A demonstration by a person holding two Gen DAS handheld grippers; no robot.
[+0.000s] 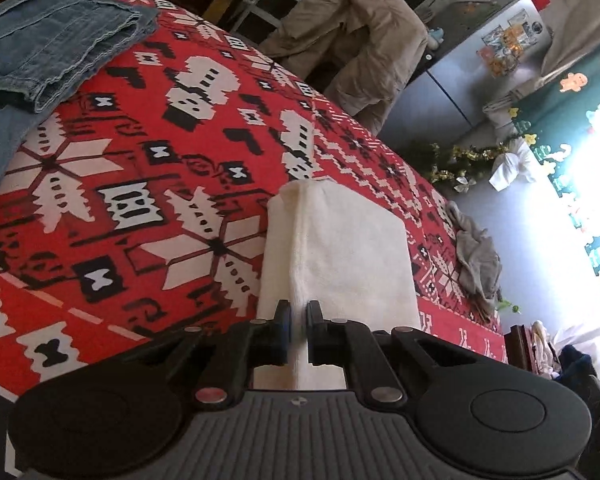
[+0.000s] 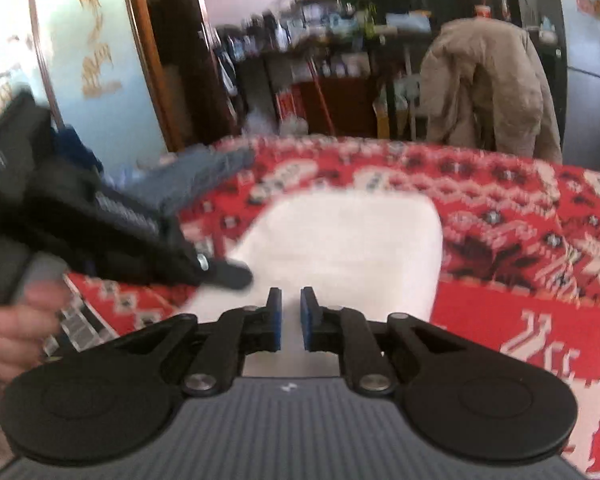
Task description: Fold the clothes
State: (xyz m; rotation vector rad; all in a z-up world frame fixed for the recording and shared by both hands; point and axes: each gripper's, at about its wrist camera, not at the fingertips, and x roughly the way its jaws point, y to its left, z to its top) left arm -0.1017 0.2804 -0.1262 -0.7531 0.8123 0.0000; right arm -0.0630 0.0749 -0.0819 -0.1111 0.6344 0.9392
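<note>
A folded white cloth [image 1: 340,248] lies on the red patterned table cover [image 1: 140,160]. My left gripper [image 1: 299,312] is shut on the near folded edge of the white cloth. In the right wrist view, which is blurred, the white cloth [image 2: 348,248] lies flat ahead of my right gripper [image 2: 291,308], whose jaws stand narrowly apart just above the cloth's near edge with nothing seen between them. The left gripper [image 2: 220,272] shows there at the cloth's left edge, held by a hand [image 2: 16,320].
Folded blue jeans [image 1: 48,36] lie at the far left of the table and show in the right wrist view [image 2: 196,176]. A grey crumpled cloth [image 1: 476,256] lies at the table's right edge. A beige coat [image 1: 356,40] hangs on a chair beyond the table.
</note>
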